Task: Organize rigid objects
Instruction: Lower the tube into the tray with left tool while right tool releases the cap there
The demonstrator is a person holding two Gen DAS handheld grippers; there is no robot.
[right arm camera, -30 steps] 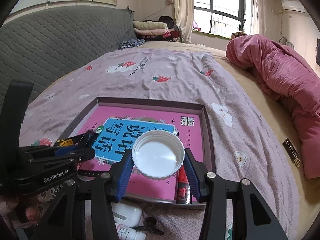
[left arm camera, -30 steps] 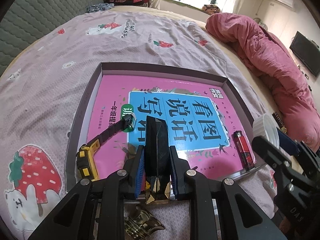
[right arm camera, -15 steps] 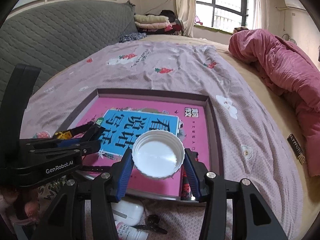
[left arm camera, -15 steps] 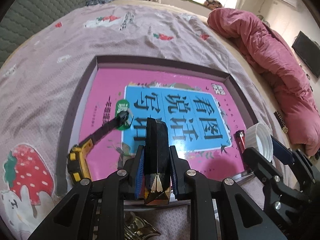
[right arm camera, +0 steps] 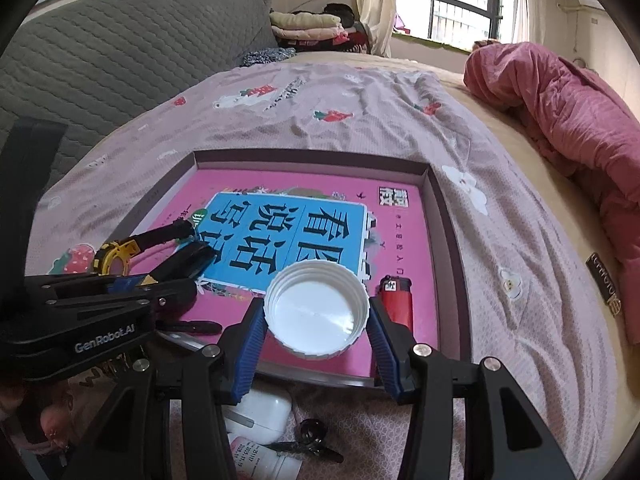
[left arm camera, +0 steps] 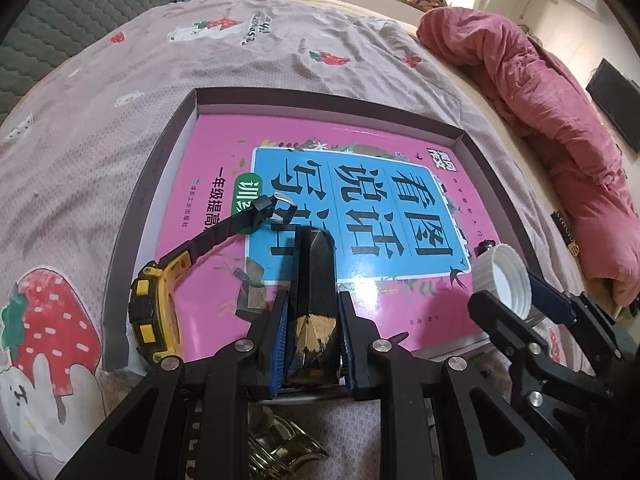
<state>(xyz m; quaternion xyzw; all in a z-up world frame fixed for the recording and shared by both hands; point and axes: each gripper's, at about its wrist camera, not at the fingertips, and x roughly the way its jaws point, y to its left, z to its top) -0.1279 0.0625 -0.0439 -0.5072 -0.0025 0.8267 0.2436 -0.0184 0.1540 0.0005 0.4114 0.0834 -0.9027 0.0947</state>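
My left gripper (left arm camera: 314,320) is shut on a black faceted bottle (left arm camera: 314,276) with a gold base, held over the near edge of a shallow grey tray (left arm camera: 160,160). My right gripper (right arm camera: 316,320) is shut on a white ribbed cap (right arm camera: 316,312), held above the tray's (right arm camera: 448,240) near right part; the cap also shows in the left wrist view (left arm camera: 504,280). In the tray lie a pink and blue book (left arm camera: 360,184), a yellow and black watch (left arm camera: 156,312) and a red lighter (right arm camera: 396,300).
On the bedsheet in front of the tray lie a white earbud case (right arm camera: 260,416), a small white labelled bottle (right arm camera: 264,460), a black key-like item (right arm camera: 312,436) and a gold object (left arm camera: 280,452). A pink quilt (right arm camera: 568,112) lies at the right, a grey headboard (right arm camera: 120,68) at the left.
Both grippers have moved forward and lower over the tray with their objects still held. The white cap now hangs near the red lighter.
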